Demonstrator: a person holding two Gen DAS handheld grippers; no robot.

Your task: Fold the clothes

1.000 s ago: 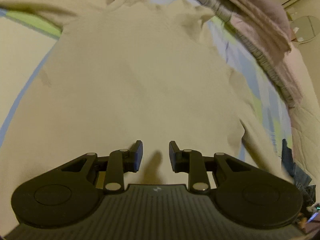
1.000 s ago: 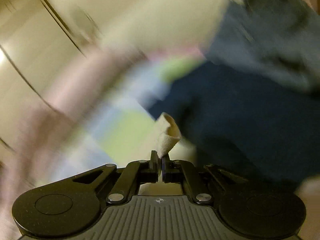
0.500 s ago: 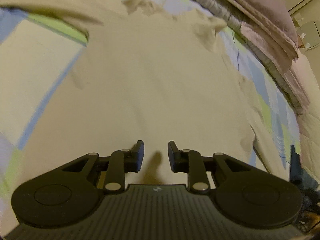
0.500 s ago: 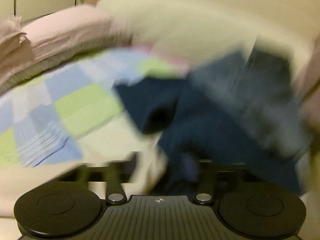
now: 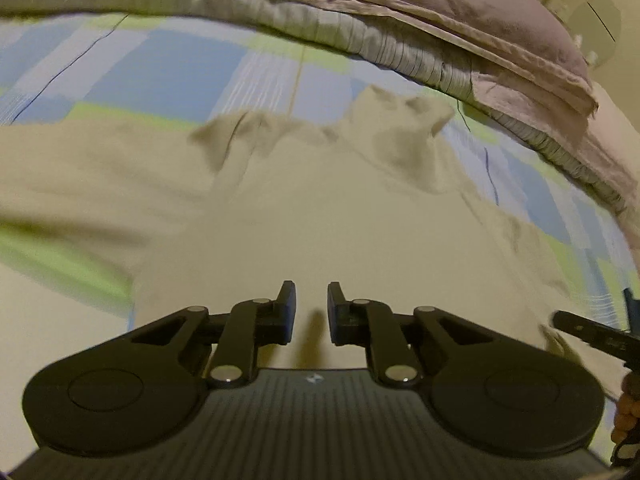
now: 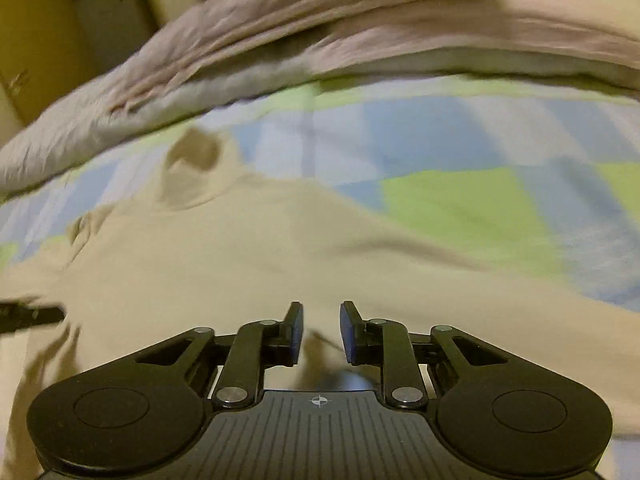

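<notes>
A beige long-sleeved top point(image 5: 320, 216) lies spread flat on the checked bedsheet point(image 5: 168, 68), collar at the far end. It also shows in the right wrist view point(image 6: 240, 264). My left gripper point(image 5: 311, 304) is open and empty, just above the top's body. My right gripper point(image 6: 321, 324) is open and empty, over the top's right side near its sleeve. The right gripper's tip shows at the right edge of the left wrist view point(image 5: 592, 332), and the left gripper's tip at the left edge of the right wrist view point(image 6: 28, 316).
A pink and grey quilt point(image 5: 400, 12) is bunched along the far side of the bed, also seen in the right wrist view point(image 6: 320, 40). Blue, green and white sheet point(image 6: 480, 168) lies bare to the right of the top. A wardrobe point(image 6: 60, 32) stands behind.
My right gripper let go of the beige sleeve end, opened, and swung from the dark clothes pile over the top. My left gripper stayed open and tilted up towards the collar.
</notes>
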